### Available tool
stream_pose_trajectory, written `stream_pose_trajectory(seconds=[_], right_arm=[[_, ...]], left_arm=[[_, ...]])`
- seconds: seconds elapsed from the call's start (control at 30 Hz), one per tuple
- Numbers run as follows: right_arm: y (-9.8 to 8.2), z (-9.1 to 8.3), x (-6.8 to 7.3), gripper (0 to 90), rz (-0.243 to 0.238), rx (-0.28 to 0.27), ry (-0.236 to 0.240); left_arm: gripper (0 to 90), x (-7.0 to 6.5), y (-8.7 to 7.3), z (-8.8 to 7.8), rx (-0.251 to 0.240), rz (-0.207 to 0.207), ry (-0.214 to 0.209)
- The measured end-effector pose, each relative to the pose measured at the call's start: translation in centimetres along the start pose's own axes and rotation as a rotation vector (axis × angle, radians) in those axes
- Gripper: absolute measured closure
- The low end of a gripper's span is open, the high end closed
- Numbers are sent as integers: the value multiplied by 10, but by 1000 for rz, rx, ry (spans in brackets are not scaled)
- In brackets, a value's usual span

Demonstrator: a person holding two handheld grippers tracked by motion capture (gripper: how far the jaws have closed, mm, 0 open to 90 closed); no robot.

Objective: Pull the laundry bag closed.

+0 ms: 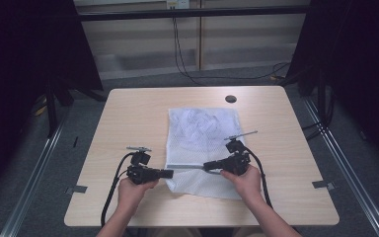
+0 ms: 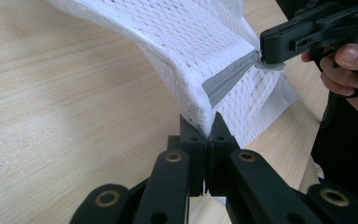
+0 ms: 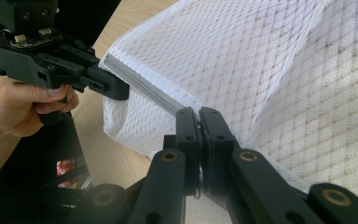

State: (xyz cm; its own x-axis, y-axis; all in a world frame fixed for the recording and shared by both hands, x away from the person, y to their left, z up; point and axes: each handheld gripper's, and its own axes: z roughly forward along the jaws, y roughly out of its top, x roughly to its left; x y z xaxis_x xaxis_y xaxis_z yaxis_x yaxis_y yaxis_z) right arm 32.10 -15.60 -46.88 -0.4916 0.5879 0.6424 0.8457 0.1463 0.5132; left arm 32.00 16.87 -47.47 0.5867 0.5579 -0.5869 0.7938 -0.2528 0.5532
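Left claw (image 2: pixel 208 122) clamped on the near left corner of the white mesh bag (image 1: pixel 202 133), jaws together on a pinch of fabric at the end of the grey zipper band (image 2: pixel 226 81). Right claw (image 3: pixel 199 113) clamped on the same band farther along; in the right claw view my jaws close over the grey strip, and I cannot tell whether they hold the slider or just the tape.

Writing: none readable on the bag or on either claw.

Contents: the bag lies flat on the light wood-grain surface (image 1: pixel 128 113), roughly at its middle, with the zipper edge toward me. Some crumpled pale shape shows through the mesh in the far half from the high view; too faint to identify.

Materials: the bag is an open diamond-weave net, white, soft, and the wood tone shows through it. It is lifted and creased between the two claws and sags on both sides. The zipper band is smooth, matte grey and straight, drawn taut between the claws. Both claws are black, with brass-coloured pivot pins. My left hand (image 1: pixel 133 190) and right hand (image 1: pixel 246 180) grip the handles, with a black cable (image 1: pixel 111 195) trailing back from the left. A round dark grommet hole (image 1: pixel 230 98) sits near the far edge of the surface.
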Motion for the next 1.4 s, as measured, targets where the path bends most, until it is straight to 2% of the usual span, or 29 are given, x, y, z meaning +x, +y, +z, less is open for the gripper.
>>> stream_pose_trajectory(seconds=[0.23, 0.27, 0.6, 0.77, 1.4], right_arm=[[0, 0, -1, 867, 1, 4, 5], [0, 0, -1, 867, -5, 4, -5], [-1, -3, -5, 867, 11, 5, 7], [-1, -7, -8, 867, 14, -3, -6], [-3, -12, -16, 867, 32, 0, -3]], left_arm=[[888, 0, 0, -1, -1, -2, 4], [888, 0, 0, -1, -6, -6, -4], [888, 1, 0, -1, -5, -6, -4], [888, 3, -1, -4, -16, -26, -3], [888, 3, -1, -4, -5, -24, 2]])
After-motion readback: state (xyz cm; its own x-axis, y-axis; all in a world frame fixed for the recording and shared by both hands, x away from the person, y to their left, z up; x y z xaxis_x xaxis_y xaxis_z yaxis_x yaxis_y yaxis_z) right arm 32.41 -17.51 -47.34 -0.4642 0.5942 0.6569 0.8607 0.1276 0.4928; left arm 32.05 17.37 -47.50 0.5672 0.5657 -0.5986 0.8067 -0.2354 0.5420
